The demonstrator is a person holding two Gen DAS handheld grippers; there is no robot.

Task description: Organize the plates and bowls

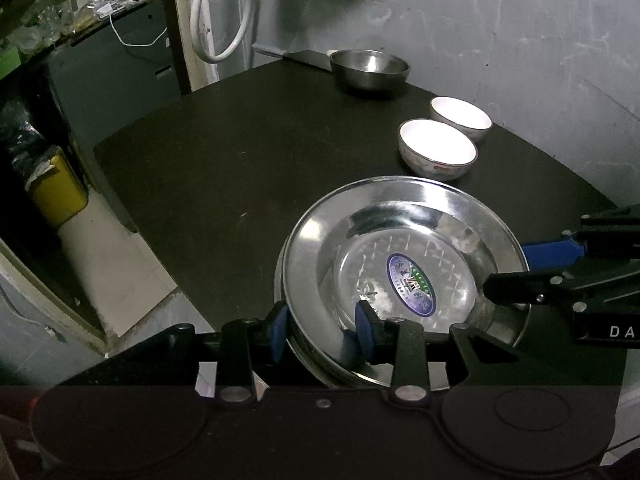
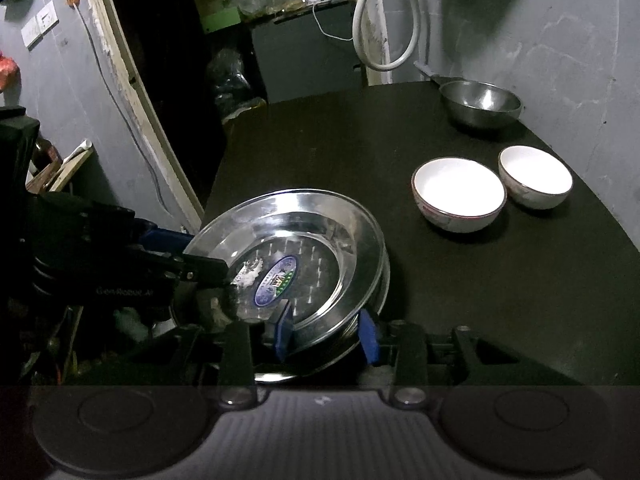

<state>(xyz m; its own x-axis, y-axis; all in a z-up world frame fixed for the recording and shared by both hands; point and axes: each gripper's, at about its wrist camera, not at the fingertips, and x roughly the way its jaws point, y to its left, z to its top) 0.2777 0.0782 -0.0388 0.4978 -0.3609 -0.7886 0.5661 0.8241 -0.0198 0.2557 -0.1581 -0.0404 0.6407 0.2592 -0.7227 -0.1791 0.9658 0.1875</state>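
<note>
1. Left wrist view: the steel plates (image 1: 404,276) sit stacked at lower centre on the dark counter (image 1: 240,168). The top plate carries an oval blue sticker (image 1: 411,284); its print is too small to read.
2. Two white bowls (image 1: 438,148) stand just beside each other at upper right, near the stack. A steel bowl (image 1: 370,68) sits at the counter's far edge, and a white hose (image 1: 218,12) hangs on the wall behind.
3. The left hand-held gripper (image 1: 322,334) straddles the near rim, one blue pad outside and one inside, slightly spread; I cannot tell whether they pinch it. The right hand-held gripper (image 1: 520,268) enters from the right edge, reaching the rim; "DA" shows on its body.
4. Right wrist view: the plates (image 2: 304,240) lie at lower centre, the top one tilted. The bowls (image 2: 458,194) stand right of it.
5. The right hand-held gripper (image 2: 326,334) brackets the stack's rim with its blue pads; grip unclear. The left one (image 2: 192,260) comes from the left, marked "GenRobot AI", faintly.
</note>
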